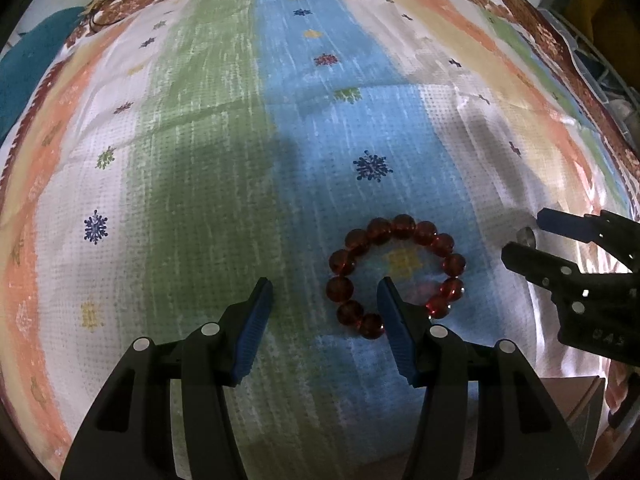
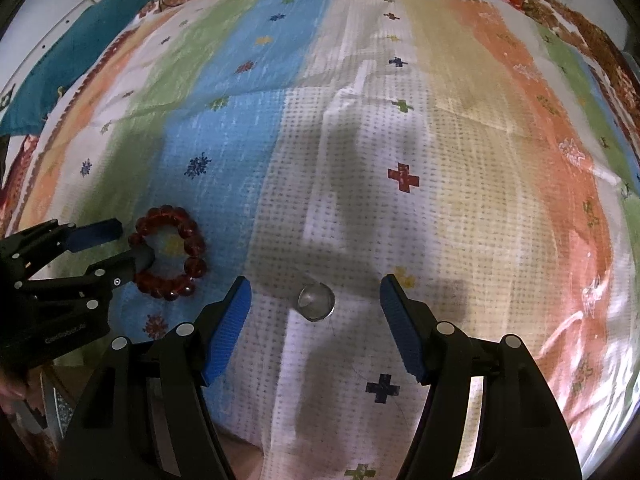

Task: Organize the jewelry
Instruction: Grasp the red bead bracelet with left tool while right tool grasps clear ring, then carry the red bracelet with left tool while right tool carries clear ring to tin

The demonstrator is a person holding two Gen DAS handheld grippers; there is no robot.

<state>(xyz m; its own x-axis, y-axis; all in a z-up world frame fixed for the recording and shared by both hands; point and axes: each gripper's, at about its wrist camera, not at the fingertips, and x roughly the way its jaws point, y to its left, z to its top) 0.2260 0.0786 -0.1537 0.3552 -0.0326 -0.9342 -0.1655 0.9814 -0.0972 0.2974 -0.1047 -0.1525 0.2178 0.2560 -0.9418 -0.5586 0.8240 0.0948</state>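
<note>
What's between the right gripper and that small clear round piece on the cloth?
Nothing visible. The clear round piece lies alone on bare cloth straight ahead of the open right gripper. The red bead bracelet sits off by the left gripper.

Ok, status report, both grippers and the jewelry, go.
Left gripper open, one finger inside the red bead bracelet loop. Right gripper open, straddling a small clear round piece. Both pieces flat on the striped cloth; nothing blocking.
</note>
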